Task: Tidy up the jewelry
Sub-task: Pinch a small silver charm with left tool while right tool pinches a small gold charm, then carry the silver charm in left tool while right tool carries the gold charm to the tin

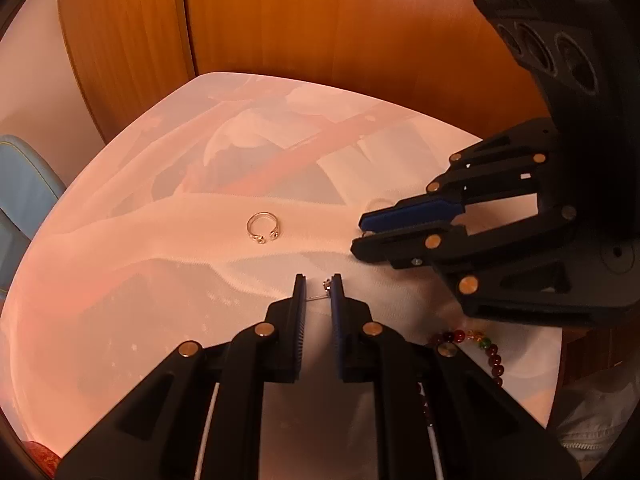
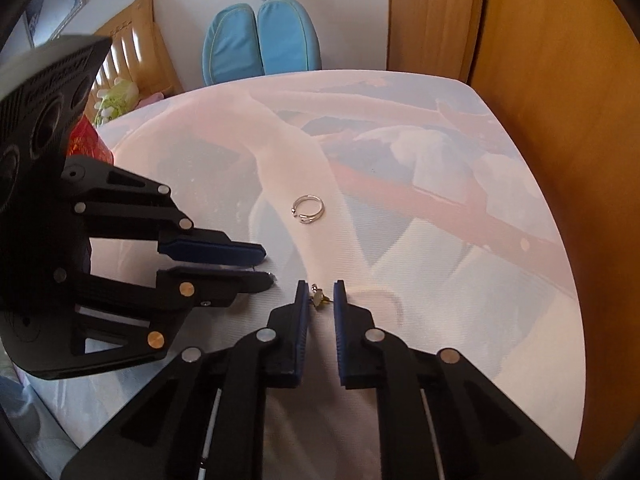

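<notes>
A silver open ring (image 1: pixel 262 228) lies on the glossy white table (image 1: pixel 120 280); it also shows in the right wrist view (image 2: pixel 307 209). My left gripper (image 1: pixel 318 280) is open, with a small stud earring (image 1: pixel 326 285) between its tips against the right finger. My right gripper (image 2: pixel 321 286) is open around a small earring back (image 2: pixel 319 298) near its tips. A beaded bracelet (image 1: pixel 482 344) with dark red, amber and green beads lies to the right of my left gripper, partly hidden.
The right gripper (image 1: pixel 362 236) reaches in from the right in the left wrist view. The left gripper (image 2: pixel 268 266) reaches in from the left in the right wrist view. Wooden panels (image 1: pixel 320 20) stand behind the table. A blue chair back (image 2: pixel 260 36) and a red box (image 2: pixel 86 142) are at the far side.
</notes>
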`<move>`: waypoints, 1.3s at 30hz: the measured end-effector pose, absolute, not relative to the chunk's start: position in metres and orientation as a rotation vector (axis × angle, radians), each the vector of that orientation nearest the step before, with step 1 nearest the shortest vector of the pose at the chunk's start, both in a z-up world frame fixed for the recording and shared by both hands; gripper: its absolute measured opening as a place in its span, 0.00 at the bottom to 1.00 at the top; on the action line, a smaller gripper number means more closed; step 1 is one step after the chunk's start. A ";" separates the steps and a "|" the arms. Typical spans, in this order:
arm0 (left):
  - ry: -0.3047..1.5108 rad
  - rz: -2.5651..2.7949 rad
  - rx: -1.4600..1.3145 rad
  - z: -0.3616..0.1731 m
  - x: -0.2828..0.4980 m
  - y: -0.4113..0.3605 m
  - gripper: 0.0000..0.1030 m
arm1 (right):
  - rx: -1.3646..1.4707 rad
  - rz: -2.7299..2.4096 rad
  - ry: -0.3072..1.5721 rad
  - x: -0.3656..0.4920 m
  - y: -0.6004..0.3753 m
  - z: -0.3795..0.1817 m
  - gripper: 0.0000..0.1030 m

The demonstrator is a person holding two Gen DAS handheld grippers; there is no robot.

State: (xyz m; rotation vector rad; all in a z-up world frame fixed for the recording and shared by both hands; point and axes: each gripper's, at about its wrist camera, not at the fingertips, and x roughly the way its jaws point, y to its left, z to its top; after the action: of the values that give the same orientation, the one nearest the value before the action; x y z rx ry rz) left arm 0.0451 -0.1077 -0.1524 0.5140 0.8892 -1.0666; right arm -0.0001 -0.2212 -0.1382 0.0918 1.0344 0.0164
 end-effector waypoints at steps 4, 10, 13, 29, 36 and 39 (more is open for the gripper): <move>0.888 -1.053 0.501 -0.150 0.043 -0.105 0.12 | 0.108 0.005 1.018 -0.004 -0.222 -0.131 0.13; 0.830 -1.028 0.495 -0.131 0.032 -0.096 0.12 | 0.135 -0.002 0.981 -0.009 -0.220 -0.116 0.13; 0.788 -1.023 0.482 -0.114 0.027 -0.088 0.12 | 0.148 -0.001 0.951 -0.012 -0.217 -0.103 0.13; 0.568 -0.800 0.397 -0.019 -0.008 0.020 0.12 | 0.067 0.175 0.792 0.007 -0.134 -0.025 0.13; 0.535 -0.618 0.370 -0.002 -0.015 0.088 0.12 | -0.018 0.343 0.745 0.033 -0.061 -0.002 0.13; 0.540 -0.544 0.345 -0.001 -0.012 0.114 0.12 | -0.054 0.417 0.743 0.044 -0.027 -0.001 0.13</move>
State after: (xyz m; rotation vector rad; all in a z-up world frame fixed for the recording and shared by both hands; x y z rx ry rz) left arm -0.0123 0.1143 -0.0006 0.3447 0.5400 -0.5437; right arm 0.0444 -0.0270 -0.0006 -0.0544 0.7431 0.4173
